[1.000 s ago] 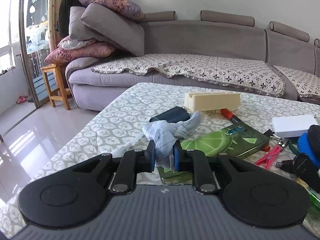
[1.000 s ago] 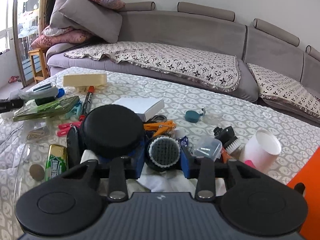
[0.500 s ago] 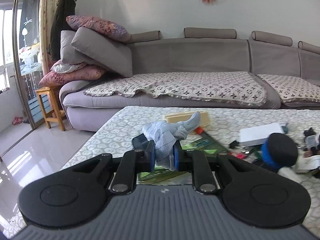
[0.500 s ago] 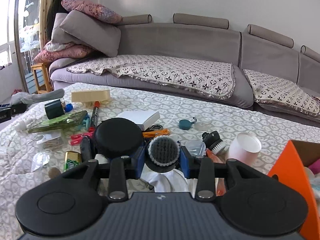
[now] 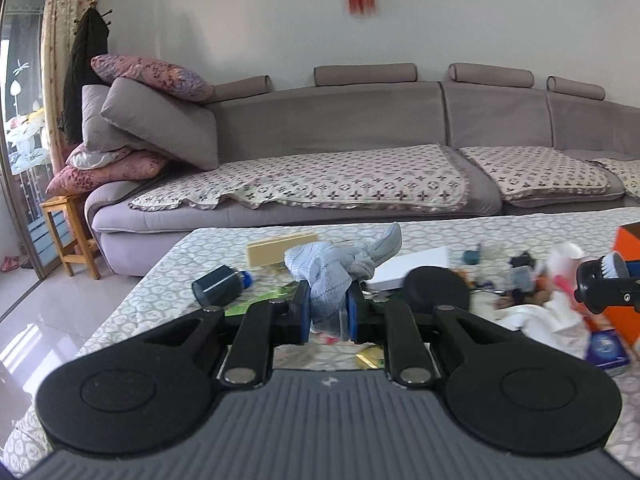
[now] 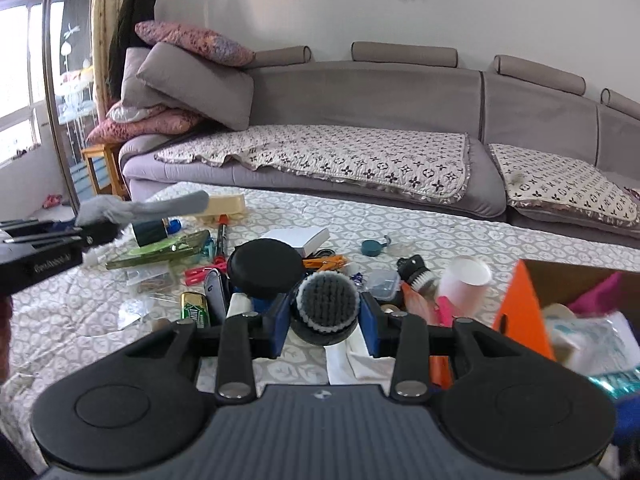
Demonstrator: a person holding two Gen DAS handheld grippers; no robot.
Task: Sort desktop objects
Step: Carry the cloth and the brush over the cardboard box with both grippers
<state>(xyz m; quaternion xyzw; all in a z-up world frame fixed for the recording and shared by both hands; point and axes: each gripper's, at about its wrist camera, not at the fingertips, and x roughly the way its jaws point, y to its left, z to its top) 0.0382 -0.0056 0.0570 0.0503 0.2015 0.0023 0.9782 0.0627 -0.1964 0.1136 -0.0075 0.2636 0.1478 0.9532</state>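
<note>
Left tool: closed on a pale blue cloth, held above the patterned surface, left of the clutter. Centre: black round case, white box, orange clips. Right tool: clamped on a round brush, bristles facing forward, raised over the surface. Far right: orange box.

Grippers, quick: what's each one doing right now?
Left gripper: closed on the cloth.
Right gripper: closed on the round brush.
</note>
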